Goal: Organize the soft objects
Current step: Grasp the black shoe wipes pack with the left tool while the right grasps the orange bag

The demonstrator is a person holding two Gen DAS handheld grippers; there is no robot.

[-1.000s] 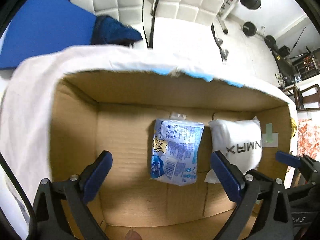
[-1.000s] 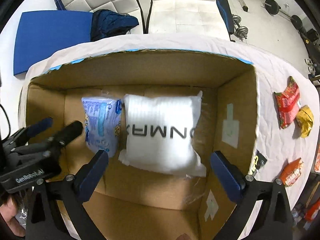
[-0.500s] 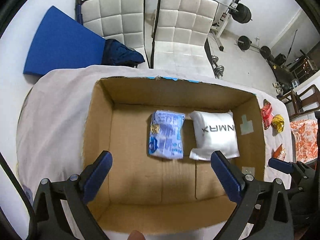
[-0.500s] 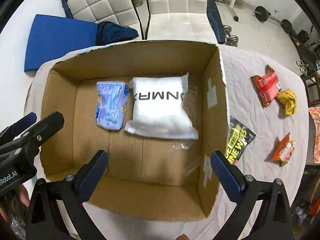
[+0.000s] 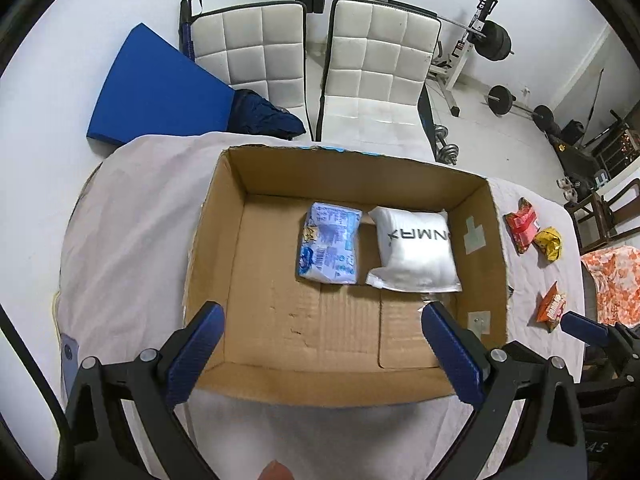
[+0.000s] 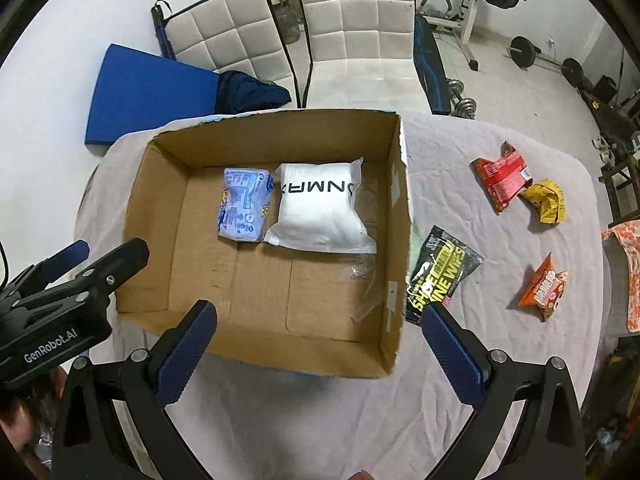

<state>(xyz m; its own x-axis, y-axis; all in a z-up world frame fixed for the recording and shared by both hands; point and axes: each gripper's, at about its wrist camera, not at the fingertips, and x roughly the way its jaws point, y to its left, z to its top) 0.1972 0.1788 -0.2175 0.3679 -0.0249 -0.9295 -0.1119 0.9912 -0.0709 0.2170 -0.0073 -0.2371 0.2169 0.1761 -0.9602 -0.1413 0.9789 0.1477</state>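
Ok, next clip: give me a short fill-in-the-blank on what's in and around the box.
1. The cardboard box holds ____ packs.
2. The blue pack lies beside the ____ pack.
3. The black wipes pack lies ____ the box.
4. Both tools, left and right, are ____.

Missing: two; white; outside; open

Surface: table under pale cloth
Centre: open cardboard box
Beside box: black wipes pack
Right side: red, yellow, orange snack bags
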